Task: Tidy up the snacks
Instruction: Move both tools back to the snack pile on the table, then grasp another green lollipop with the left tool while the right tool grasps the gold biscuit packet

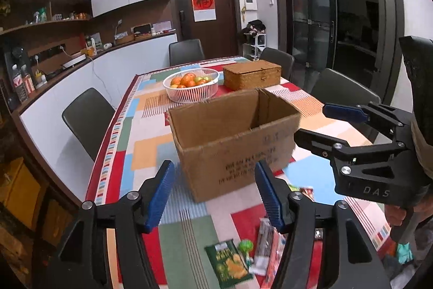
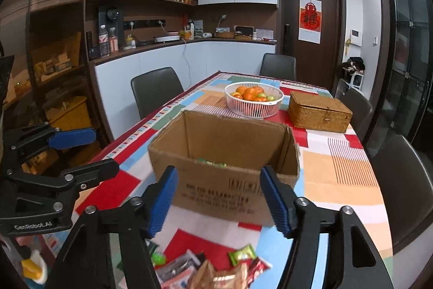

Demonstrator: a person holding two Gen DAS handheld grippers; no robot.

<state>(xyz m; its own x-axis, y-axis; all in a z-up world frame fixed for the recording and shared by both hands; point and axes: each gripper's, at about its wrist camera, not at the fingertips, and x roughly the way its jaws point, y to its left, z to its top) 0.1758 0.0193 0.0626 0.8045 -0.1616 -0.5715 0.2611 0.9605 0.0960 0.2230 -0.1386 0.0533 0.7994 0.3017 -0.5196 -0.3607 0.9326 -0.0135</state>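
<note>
Both tools hang above the near end of the counter (image 1: 151, 132), which is covered with a colourful patchwork cloth. The left tool (image 1: 213, 194) has its blue fingers (image 1: 159, 197) spread wide and holds nothing; the right tool (image 2: 219, 199) is also wide and holds nothing. An open cardboard box (image 2: 224, 167) stands on the cloth just beyond both tools, and in the right wrist view some green packets (image 2: 212, 162) lie on its bottom. The other snacks are on the cloth in front of the box, below the tools — a dark green packet (image 1: 230, 264), a small round green candy (image 1: 245, 247), and a loose pile of red and green wrappers (image 2: 216, 266), partly hidden by the fingers and blurred. Behind the box stands a white basket (image 2: 254, 109) with orange and green fruit, and just beside it a closed woven box (image 2: 319, 113). Dark chairs (image 2: 157, 88) stand around the counter.
</note>
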